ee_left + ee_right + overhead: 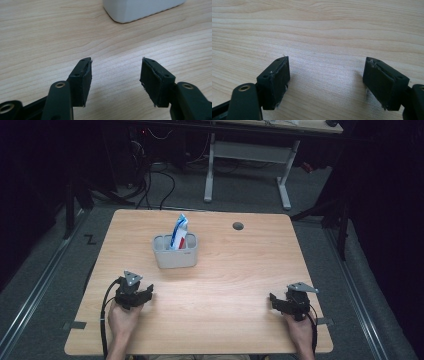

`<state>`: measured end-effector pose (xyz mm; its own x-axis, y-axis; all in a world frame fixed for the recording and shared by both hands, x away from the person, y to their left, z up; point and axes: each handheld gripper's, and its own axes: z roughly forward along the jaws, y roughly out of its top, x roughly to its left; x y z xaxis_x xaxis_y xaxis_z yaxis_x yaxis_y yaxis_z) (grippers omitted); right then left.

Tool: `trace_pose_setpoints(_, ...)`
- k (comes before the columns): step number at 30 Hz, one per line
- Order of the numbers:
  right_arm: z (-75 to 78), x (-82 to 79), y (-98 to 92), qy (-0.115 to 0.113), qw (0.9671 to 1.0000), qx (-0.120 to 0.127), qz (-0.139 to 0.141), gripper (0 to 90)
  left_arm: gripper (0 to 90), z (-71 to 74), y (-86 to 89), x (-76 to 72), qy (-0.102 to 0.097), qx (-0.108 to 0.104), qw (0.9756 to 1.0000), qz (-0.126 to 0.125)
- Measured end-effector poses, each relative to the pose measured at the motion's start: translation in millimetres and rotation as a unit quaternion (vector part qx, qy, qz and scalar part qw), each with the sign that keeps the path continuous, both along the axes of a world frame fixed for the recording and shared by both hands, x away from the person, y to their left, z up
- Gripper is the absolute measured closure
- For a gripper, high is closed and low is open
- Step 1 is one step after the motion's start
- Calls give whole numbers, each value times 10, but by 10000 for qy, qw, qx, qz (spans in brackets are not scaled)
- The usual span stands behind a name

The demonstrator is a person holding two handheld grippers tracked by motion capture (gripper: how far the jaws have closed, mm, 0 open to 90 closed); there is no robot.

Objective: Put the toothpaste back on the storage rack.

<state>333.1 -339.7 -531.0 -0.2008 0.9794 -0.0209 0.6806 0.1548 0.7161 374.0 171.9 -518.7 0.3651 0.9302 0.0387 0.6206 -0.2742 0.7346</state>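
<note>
Both grippers, left (145,294) and right (278,301), sit wide open and hold nothing. The toothpaste tube (179,232) stands in the grey holder (175,257). I think the job looks done, or a reach for the tube comes next.

A grey compartmented holder (174,252) stands mid-table with a blue-white-red tube (179,232) upright inside.

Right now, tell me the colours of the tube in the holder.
The tube is white, blue and red; the high view shows it best.
</note>
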Motion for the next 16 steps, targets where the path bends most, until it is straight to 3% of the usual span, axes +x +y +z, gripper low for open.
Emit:
trace_pose_setpoints(6,0,0,1,1,10000,1,-4,216,426,-105,-69,17,49,133,9999,-45)
trace_pose_setpoints(8,0,0,1,2,10000,1,-9,216,404,-173,-77,11,-50,-230,9997,-61)
trace_pose_setpoints(9,0,1,2,2,10000,2,-8,216,393,-172,-79,17,-3,-273,9996,-62)
trace_pose_setpoints(16,0,1,4,4,10000,13,-29,216,356,-174,-91,18,7,-264,9996,-73)
